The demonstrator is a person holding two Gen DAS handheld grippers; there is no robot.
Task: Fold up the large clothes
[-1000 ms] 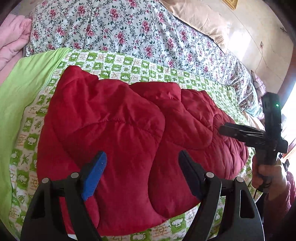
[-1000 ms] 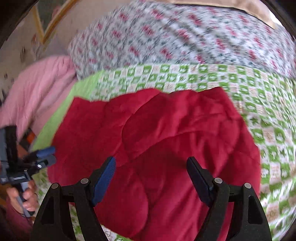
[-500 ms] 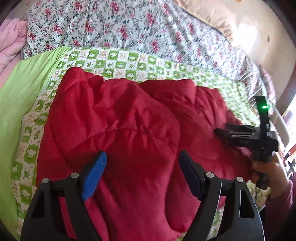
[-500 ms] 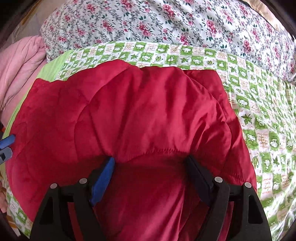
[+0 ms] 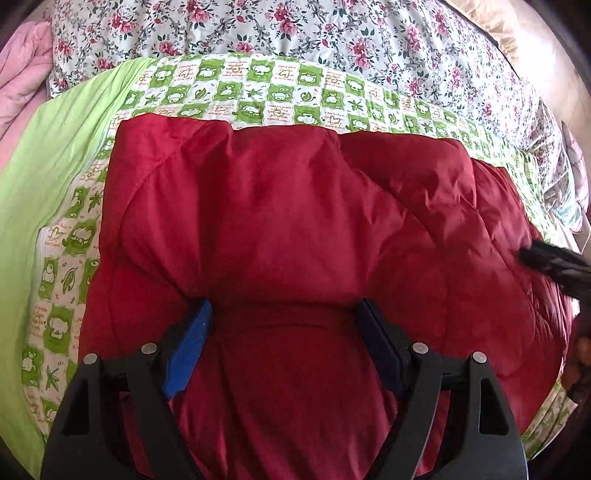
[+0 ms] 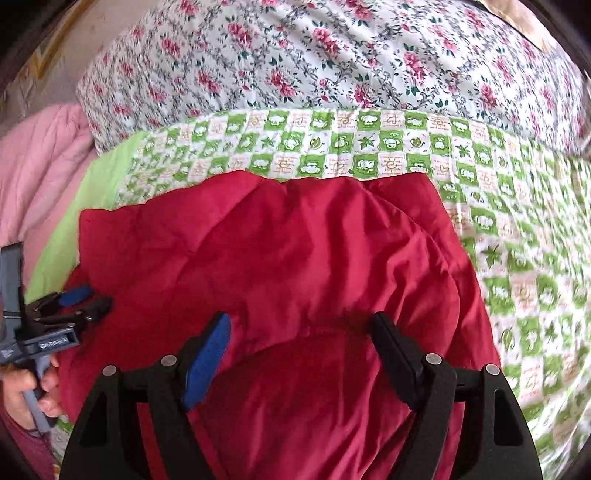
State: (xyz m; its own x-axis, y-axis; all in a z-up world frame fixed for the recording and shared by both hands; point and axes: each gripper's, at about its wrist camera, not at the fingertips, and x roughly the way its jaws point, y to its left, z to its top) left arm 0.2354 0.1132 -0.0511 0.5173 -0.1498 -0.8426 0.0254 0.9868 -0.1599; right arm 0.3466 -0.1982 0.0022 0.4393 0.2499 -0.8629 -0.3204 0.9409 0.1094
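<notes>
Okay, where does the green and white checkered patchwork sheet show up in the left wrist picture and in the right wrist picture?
Left wrist view: the green and white checkered patchwork sheet runs as a band across the upper middle and down the left side of the puffy red quilted jacket.
Right wrist view: the sheet crosses the upper middle and fills the right side.
Shared landmark: the pink-rose floral bedding lies just beyond it in both.

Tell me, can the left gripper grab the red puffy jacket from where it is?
Probably yes. The left gripper is open right over the red puffy jacket, a padded fold bulging between its fingers, and nothing lies in between.
</notes>
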